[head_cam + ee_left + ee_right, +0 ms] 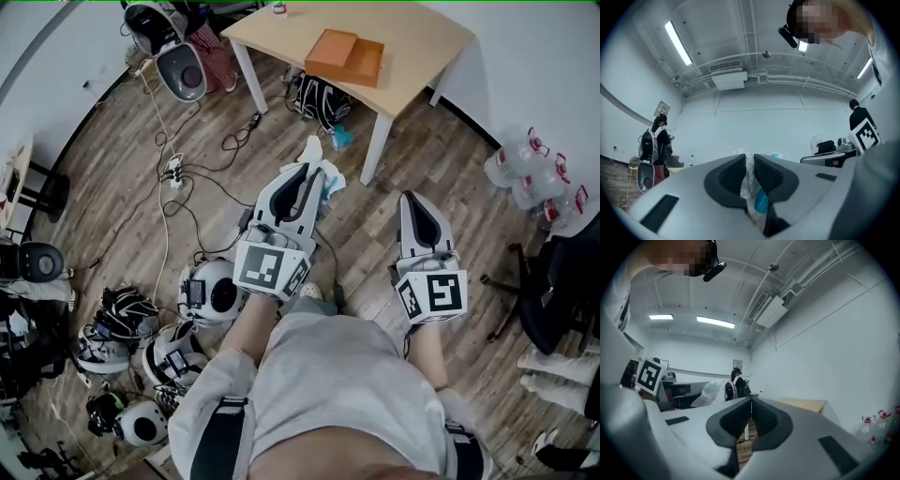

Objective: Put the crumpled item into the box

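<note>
White and blue, the crumpled item [332,178] is clamped between the jaws of the left gripper [307,173], with a white fold sticking out past the tips. It hangs in the air off the near side of the table [422,37], close to the table's front leg and above the wooden floor. The orange box [344,56] sits open on the table top, near its front edge, well apart from the item. The right gripper [411,202] is also held off the table's near side, to the right of that leg; its jaws are closed together with nothing between them. A dark bag [319,98] lies under the table, and clear bottles [534,173] stand to its right.
</note>
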### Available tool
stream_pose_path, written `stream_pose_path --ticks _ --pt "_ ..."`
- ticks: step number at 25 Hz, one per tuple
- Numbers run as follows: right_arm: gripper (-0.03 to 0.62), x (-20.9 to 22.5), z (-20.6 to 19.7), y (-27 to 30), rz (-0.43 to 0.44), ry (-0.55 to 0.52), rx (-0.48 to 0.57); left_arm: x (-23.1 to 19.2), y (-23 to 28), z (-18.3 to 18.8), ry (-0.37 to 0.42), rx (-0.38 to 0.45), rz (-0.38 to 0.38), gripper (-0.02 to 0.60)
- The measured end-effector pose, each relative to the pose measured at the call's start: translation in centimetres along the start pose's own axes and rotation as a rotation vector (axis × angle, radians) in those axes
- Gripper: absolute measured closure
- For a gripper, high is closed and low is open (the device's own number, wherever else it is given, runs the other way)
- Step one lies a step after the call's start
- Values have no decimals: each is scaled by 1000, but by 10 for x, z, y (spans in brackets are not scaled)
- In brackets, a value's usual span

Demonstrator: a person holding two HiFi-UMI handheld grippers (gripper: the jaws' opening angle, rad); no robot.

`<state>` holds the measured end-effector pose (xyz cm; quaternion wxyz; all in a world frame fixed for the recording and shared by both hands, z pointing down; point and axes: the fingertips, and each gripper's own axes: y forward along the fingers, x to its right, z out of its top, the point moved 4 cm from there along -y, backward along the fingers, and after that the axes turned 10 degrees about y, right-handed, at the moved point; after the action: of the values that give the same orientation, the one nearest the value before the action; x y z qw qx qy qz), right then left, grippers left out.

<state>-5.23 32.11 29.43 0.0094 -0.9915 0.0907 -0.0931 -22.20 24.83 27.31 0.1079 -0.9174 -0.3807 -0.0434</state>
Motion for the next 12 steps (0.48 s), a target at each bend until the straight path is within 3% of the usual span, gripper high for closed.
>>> stream_pose_path --ticks 12 --pt "583 -19 -4 49 -76 3 23 -53 24 -18 -48 23 -100 517"
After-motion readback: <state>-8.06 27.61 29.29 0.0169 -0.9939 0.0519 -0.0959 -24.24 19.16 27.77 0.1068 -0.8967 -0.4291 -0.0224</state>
